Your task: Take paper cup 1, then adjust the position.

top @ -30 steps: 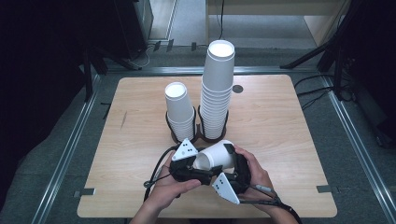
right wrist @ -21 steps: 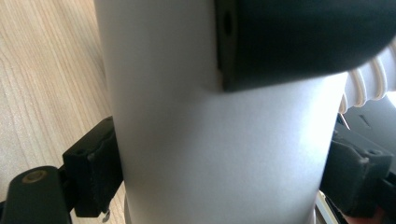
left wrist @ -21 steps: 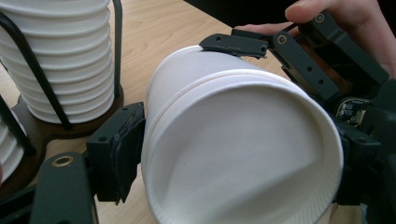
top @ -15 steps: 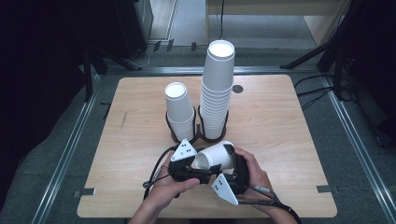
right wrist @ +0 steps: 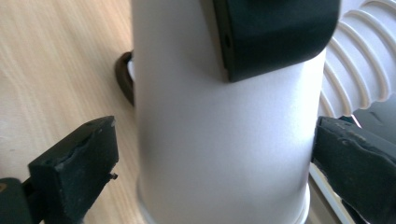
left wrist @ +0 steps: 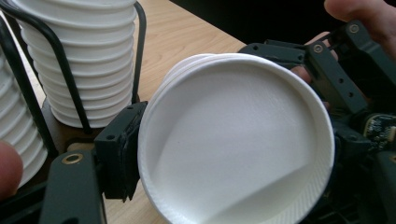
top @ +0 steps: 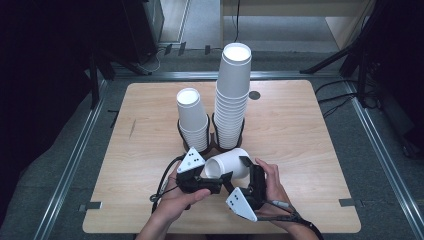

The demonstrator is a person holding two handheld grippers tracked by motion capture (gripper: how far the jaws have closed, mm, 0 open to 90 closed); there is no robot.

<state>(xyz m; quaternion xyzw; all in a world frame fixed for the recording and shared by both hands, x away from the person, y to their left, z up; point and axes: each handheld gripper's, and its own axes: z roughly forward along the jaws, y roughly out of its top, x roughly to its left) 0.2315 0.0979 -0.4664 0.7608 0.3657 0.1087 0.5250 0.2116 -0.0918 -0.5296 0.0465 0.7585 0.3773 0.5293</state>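
Work: a white cup [top: 227, 164] lies on its side in the air, between two grippers, just in front of two cup stacks on the table [top: 310, 150].
Left gripper [left wrist: 126, 154]: closed on the cup's rim; its jaws have just been closing, one pad is outside the rim, the other is inside the mouth, I think.
Right gripper [right wrist: 205, 177]: wide; its jaws have just been opening, and the cup's wall stands between them, with a gap at the left pad.
Cup place: low over the table, near its front edge, mouth toward the left gripper.
Stacks: short stack [top: 192, 120] and tall stack [top: 232, 95], each in a black wire holder [top: 212, 142].
Risk 1: the cup hangs by the rim only, so it may tilt or slip out if the left hand turns fast.
Risk 2: the thin rim may bend under the pinch.
Risk 3: the cup looks like more than one, nested; the inner one could slide out.
Risk 4: a swing toward the stacks could knock the tall one.
Hidden: the inner left pad; the contact at the right pad is not clear; the cup's bottom.
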